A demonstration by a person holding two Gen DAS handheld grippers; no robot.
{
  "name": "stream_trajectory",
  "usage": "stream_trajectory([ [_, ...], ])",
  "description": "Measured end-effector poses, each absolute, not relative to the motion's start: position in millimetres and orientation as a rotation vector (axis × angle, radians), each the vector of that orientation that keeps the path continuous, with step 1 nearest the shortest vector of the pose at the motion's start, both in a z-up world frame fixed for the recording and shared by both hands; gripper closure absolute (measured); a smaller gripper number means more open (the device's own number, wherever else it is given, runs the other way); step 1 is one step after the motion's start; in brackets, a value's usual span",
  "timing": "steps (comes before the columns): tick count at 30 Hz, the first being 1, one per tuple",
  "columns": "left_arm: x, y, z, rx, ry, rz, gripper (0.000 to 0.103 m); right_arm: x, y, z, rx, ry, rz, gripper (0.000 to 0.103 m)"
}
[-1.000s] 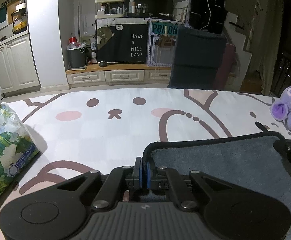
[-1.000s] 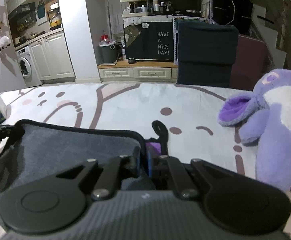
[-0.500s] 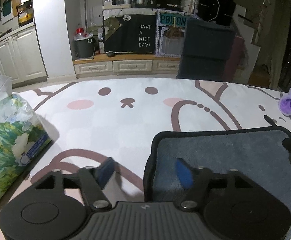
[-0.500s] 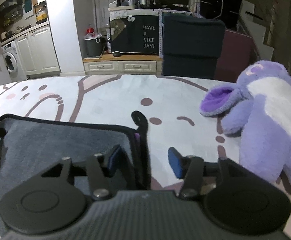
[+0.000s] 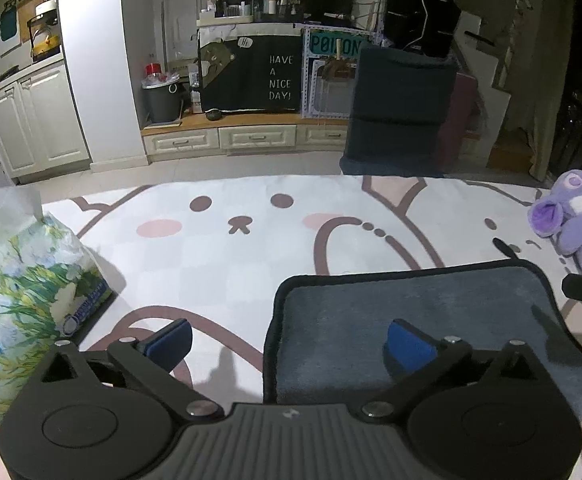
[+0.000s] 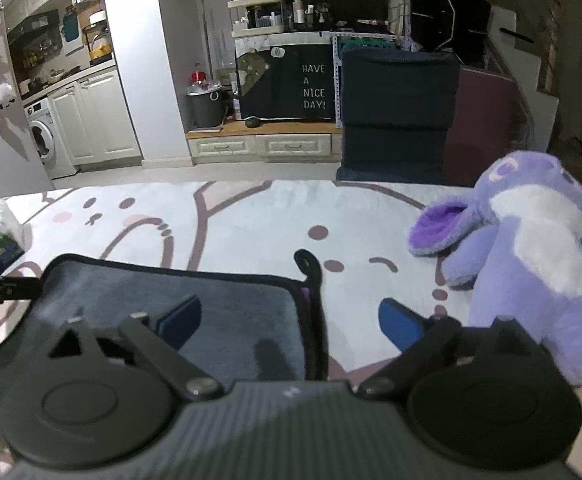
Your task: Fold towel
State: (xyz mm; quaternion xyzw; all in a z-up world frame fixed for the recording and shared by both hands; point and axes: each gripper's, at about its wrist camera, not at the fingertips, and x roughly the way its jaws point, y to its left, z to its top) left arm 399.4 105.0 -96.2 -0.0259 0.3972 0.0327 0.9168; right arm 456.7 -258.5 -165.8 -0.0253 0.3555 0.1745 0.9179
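Note:
A dark grey towel (image 5: 411,312) with a black hem lies flat, folded over, on the white cartoon-print cloth (image 5: 251,248). My left gripper (image 5: 289,344) is open, straddling the towel's left edge above it, one pad over the towel, one over the cloth. In the right wrist view the towel (image 6: 195,300) lies lower left, and my right gripper (image 6: 289,324) is open, straddling its right edge. A black hanging loop (image 6: 309,264) sticks out at the towel's far right corner. Neither gripper holds anything.
A flowered tissue pack (image 5: 23,292) stands on the left. A purple plush toy (image 6: 531,248) lies close on the right of the towel. Beyond the cloth's far edge are a dark chair (image 5: 399,112) and low cabinets.
Both grippers were shut on the towel's near corners a second ago. They have opened wide, let the towel go and drawn up and back. The towel now lies flat.

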Motion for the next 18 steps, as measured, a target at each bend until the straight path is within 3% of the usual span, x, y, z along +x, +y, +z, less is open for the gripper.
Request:
stream_trajectory([
  [18, 360, 82, -38, -0.067, 0.807, 0.065, 0.000, 415, -260, -112, -0.041, 0.741, 0.377, 0.000],
])
